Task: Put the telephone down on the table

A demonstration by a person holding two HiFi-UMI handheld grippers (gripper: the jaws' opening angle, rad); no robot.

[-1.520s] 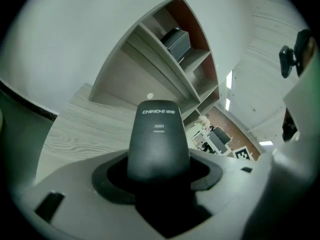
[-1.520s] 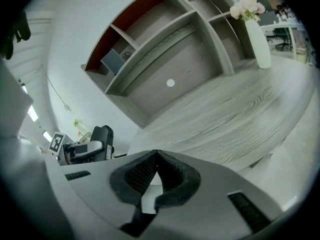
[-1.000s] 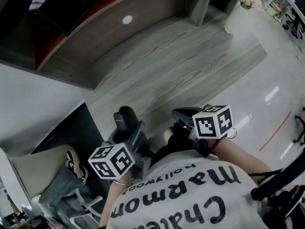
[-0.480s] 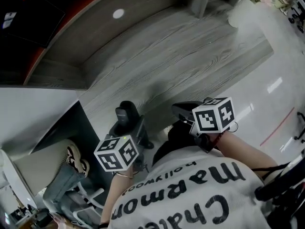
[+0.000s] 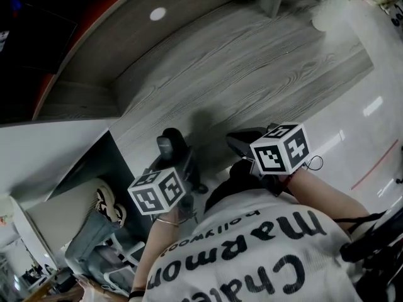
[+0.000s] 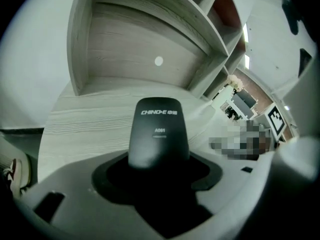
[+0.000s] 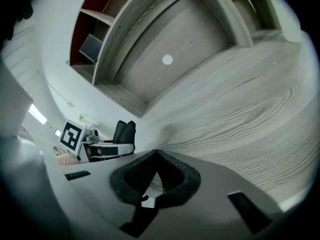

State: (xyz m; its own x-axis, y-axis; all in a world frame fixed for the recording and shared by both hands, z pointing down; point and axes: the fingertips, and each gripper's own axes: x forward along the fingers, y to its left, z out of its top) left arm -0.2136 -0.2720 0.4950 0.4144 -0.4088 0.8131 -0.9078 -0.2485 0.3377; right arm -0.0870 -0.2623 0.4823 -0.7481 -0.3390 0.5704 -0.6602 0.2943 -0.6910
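From up top, the head view shows both claws side by side over the near edge of the grey table (image 5: 252,61). It also shows the person's shirt. You cannot see there how the claws are set.

The left gripper view shows that. The left claw (image 5: 181,167) (image 6: 159,171) is wide apart and squeezes a black phone (image 5: 168,145) (image 6: 159,134) from both sides. The phone sticks up out of the claw, and you can see small white letters on it. The head view is too far off to show those. The phone is up in the claw, not lying on the table.

The right gripper view shows the right claw (image 5: 242,145) (image 7: 155,156). Its pad tips touch, and it holds nothing. Only wood grain shows through the little gap below the tips.
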